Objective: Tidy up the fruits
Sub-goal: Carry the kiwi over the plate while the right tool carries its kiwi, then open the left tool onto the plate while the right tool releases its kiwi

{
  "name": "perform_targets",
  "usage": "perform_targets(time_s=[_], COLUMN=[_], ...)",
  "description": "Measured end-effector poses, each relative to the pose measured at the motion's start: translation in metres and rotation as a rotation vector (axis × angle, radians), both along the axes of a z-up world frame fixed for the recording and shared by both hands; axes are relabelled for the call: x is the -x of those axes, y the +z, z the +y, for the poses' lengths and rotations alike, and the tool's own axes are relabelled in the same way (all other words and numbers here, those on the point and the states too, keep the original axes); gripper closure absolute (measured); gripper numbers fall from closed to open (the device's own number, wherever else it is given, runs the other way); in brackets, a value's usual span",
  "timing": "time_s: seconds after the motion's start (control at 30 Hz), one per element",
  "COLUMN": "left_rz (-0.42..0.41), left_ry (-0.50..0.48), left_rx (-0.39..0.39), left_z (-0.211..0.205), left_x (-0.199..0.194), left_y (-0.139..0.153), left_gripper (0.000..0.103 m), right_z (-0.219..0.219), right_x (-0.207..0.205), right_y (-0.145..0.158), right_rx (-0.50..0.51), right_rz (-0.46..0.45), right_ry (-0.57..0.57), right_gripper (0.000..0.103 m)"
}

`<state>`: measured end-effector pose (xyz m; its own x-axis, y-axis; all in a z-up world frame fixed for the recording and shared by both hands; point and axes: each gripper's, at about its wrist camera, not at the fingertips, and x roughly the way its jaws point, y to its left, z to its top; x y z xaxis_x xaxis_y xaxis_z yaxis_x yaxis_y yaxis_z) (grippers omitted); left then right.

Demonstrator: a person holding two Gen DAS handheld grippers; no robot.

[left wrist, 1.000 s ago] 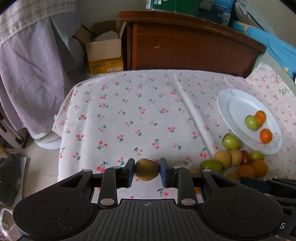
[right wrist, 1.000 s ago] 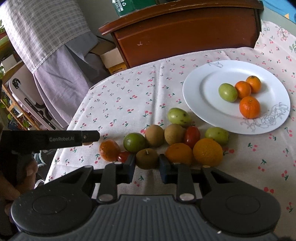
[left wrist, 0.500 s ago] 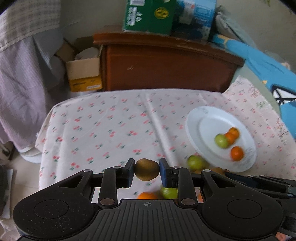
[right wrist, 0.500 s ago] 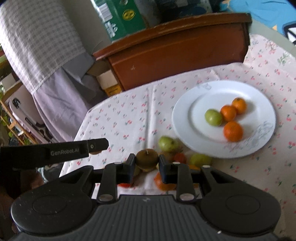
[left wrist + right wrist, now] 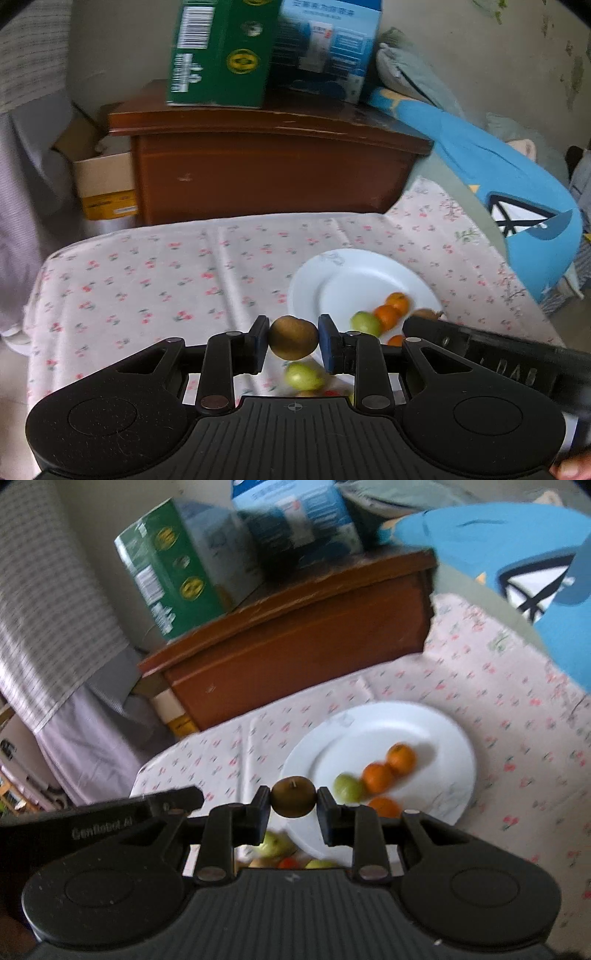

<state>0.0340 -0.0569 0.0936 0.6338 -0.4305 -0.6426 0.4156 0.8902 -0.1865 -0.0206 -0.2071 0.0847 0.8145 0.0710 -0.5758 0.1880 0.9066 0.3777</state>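
1. The left gripper (image 5: 293, 343) is clenching a brown fruit (image 5: 293, 338) between its pads, in the air above the near left edge of the white plate (image 5: 343, 284).
2. The right gripper (image 5: 293, 803) is grasping a stemmed brown fruit (image 5: 293, 796) over the plate's near left rim.
3. A green fruit (image 5: 347, 788) and three oranges (image 5: 376, 776) are sitting on the plate; more fruit is lying on the cherry-print tablecloth (image 5: 147, 280) nearer.

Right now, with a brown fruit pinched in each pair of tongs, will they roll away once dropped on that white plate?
Probably a little. The brown fruit in the left tongs looks round and smooth, so it could roll. The plate seems shallow with a raised rim, which may stop it. The oranges and green fruit resting there suggest that round fruit settles.
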Motion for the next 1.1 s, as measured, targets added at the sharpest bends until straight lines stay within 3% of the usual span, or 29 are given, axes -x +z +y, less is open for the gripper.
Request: perform_targets(time_s=[0.23,0.6,0.93,1.1], left_rz=[0.025,0.09,0.142,0.077], left_ry=[-0.046,-0.108,-0.123,-0.143], left_rx=[-0.003,-0.059,-0.046,-0.069], left_z=[-0.026,-0.063,-0.08,-0.088], left_x=[-0.011,-0.027,-0.043,-0.039], left_y=[-0.007,-0.042,-0.059,-0.052], left_gripper=[0.077,0.077,0.077,0.074], right_z=[-0.043,-0.083,-0.094,-0.096], right_x=[-0.008,-0.031,-0.04,-0.045], right_y=[0.01,-0.029,-0.048,-0.049], right_rx=[-0.003,-0.104,-0.163,-0.174], right_rz=[0.035,0.171,0.223,0.223], right_ry=[-0.073,-0.176,-0.219,-0.221], right_gripper=[0.076,0.076,0.076,0.072])
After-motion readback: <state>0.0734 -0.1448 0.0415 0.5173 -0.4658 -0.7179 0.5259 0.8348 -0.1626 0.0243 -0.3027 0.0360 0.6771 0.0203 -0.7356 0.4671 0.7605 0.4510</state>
